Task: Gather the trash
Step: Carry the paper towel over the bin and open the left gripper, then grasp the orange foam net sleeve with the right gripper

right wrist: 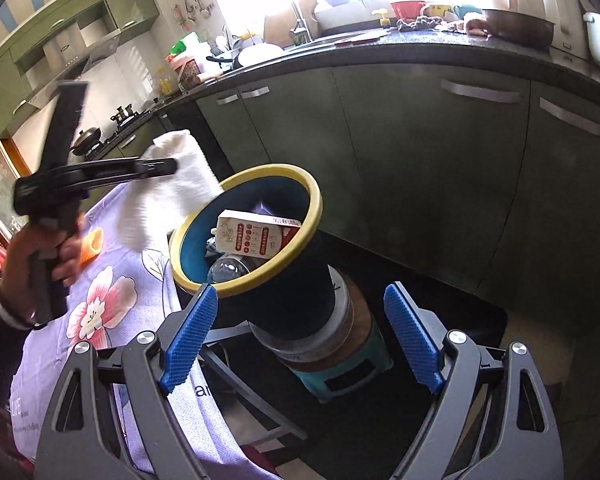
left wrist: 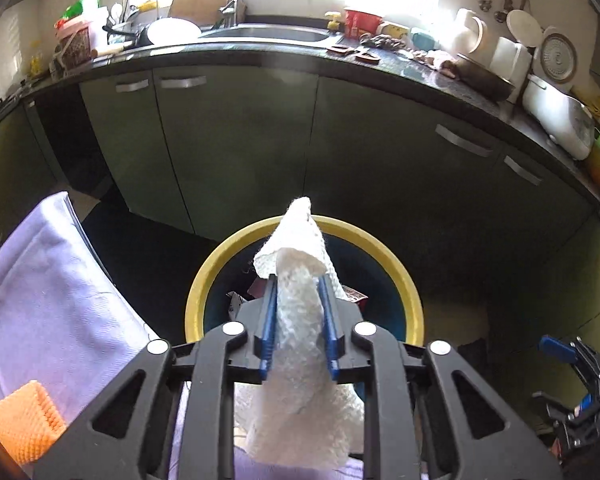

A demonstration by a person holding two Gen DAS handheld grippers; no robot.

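The left gripper points over the yellow-rimmed bin, jaws clamped on a white paper towel. The right gripper hangs beside the bin, jaws wide apart.

Your left gripper had its blue jaws closed on a white paper towel; the towel's upper end rose past the fingertips and its lower end hung down behind them. Directly beyond the jaws stood a bin with a yellow rim and a dark blue inner wall, with some packaging visible inside. To the left lay a lilac cloth with an orange ribbed item resting on it. Your right gripper appeared at the lower right edge, its state not discernible. Behind ran green cabinets under a dark counter with a sink.
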